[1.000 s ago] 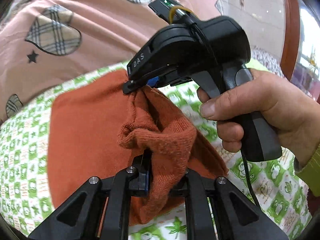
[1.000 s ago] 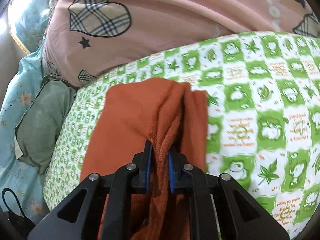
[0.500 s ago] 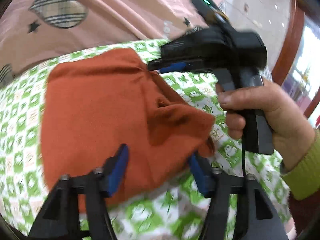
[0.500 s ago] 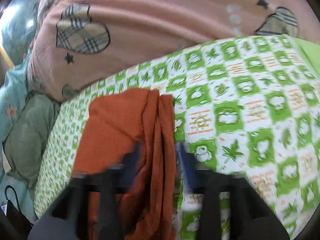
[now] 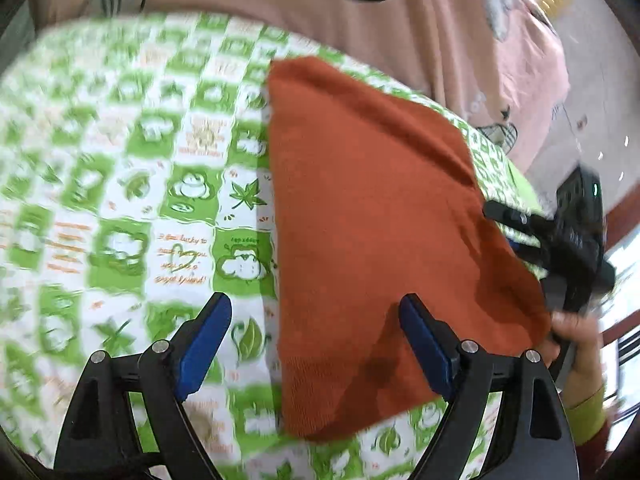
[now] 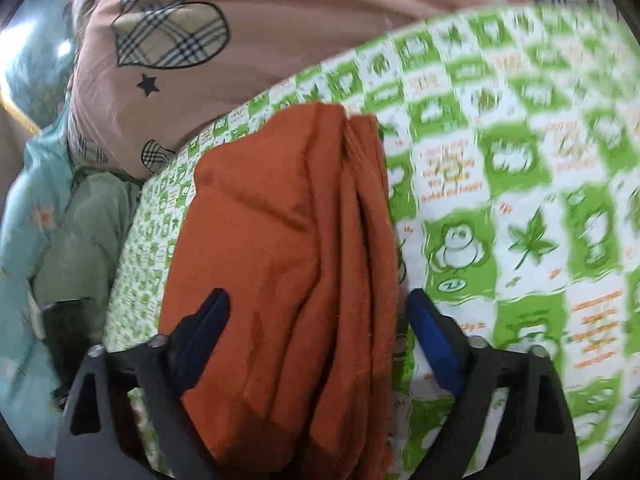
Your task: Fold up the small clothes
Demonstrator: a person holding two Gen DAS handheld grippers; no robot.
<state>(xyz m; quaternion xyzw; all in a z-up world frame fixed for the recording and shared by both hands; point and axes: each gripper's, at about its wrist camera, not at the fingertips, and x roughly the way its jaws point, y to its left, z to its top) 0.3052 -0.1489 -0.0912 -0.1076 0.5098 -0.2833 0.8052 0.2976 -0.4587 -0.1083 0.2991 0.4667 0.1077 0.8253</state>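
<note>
A small rust-orange knitted garment [image 5: 372, 220] lies folded flat on the green-and-white patterned cloth [image 5: 120, 184]. My left gripper [image 5: 316, 332] is open and empty, its jaws wide apart just above the garment's near edge. In the left wrist view my right gripper [image 5: 560, 236] shows at the garment's right side, held by a hand. In the right wrist view the garment [image 6: 296, 240] lies in folds between the jaws of my open right gripper [image 6: 320, 328]; nothing is gripped.
A pink quilt with plaid hearts [image 6: 248, 40] lies bunched behind the patterned cloth. Pale blue and grey-green bedding [image 6: 60, 232] lies to the left. A wooden frame [image 5: 624, 204] and floor show at the far right.
Both grippers have opened and let go of the orange garment, which now lies flat and folded. The left gripper has swung leftward over the cloth; the right has pulled back slightly.
</note>
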